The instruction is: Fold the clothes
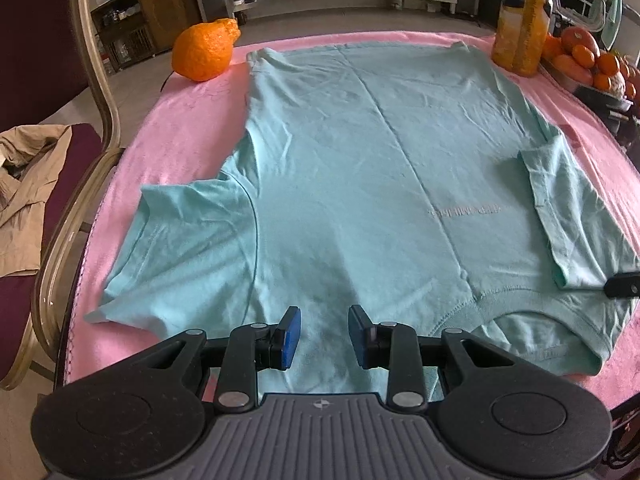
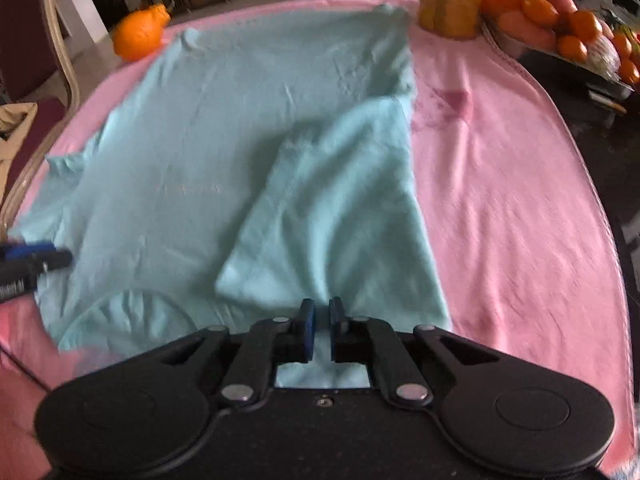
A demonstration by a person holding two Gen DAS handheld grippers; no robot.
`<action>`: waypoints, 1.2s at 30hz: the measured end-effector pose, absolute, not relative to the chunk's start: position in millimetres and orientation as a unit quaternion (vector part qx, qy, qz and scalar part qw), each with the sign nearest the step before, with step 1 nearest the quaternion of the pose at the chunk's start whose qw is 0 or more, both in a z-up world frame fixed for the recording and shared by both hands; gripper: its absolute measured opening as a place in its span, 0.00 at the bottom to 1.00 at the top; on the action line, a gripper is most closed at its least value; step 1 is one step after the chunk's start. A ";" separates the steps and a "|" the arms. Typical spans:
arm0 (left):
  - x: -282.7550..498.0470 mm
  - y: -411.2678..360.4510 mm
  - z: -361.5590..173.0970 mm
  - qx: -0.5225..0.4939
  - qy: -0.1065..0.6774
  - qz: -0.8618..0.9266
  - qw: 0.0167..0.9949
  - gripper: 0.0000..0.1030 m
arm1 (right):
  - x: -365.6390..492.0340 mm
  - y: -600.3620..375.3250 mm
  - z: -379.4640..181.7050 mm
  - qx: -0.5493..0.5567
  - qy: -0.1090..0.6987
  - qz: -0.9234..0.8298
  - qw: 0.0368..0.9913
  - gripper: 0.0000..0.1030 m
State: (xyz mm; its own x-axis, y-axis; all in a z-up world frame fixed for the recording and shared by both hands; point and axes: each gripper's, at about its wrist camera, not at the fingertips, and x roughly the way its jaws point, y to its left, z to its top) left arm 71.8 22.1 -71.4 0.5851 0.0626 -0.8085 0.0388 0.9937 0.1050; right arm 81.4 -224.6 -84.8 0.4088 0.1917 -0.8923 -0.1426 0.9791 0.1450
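Observation:
A light teal T-shirt (image 1: 340,168) lies spread on a pink cloth (image 1: 184,128), collar (image 1: 520,312) toward me. Its left sleeve (image 1: 192,240) is flat and spread out. My left gripper (image 1: 324,330) is open just above the shirt's shoulder area, nothing between its blue pads. In the right wrist view the T-shirt (image 2: 208,128) has its right sleeve and side (image 2: 340,208) folded over onto the body. My right gripper (image 2: 322,312) is shut on that folded sleeve's edge. The right gripper's tip (image 1: 622,285) shows at the right edge of the left view, and the left gripper's tip (image 2: 28,260) at the left edge of the right view.
A large knobbly orange fruit (image 1: 204,54) sits at the far left corner of the pink cloth. A yellow bottle (image 1: 520,20) stands at the far right, beside a tray of oranges (image 1: 588,64). A chair (image 1: 76,152) with a beige garment (image 1: 24,184) stands left of the table.

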 end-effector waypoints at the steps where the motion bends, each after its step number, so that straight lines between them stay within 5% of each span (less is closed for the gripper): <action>1: 71.5 23.0 -69.3 0.055 0.452 0.008 0.890 0.30 | 79.6 -230.0 -82.1 0.041 0.535 0.101 0.838 0.07; 9: 68.5 35.3 -51.9 0.073 0.400 0.050 0.912 0.30 | 107.0 -248.4 6.9 0.126 0.405 0.114 0.899 0.08; 24: 81.8 35.5 -73.5 0.031 0.463 0.023 0.885 0.30 | 209.4 -243.4 -98.9 0.151 0.496 0.030 0.854 0.05; 28: 84.8 35.0 -78.1 0.032 0.474 0.021 0.880 0.30 | 209.1 -234.1 -102.0 0.129 0.465 0.026 0.875 0.09; 30: 84.2 35.5 -76.7 0.030 0.472 0.021 0.881 0.30 | 206.9 -235.2 -96.2 0.122 0.449 0.034 0.884 0.19; 36: 79.7 34.1 -75.2 0.039 0.469 0.018 0.882 0.30 | 172.9 -252.7 -63.6 0.153 0.448 0.026 0.880 0.20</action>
State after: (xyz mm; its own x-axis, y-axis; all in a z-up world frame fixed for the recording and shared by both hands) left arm 79.7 34.1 -75.2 0.5592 0.0678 -0.8262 0.0053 0.9963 0.0853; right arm 172.9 -252.7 -63.6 0.5969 0.1818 -0.7814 0.0919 0.9521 0.2917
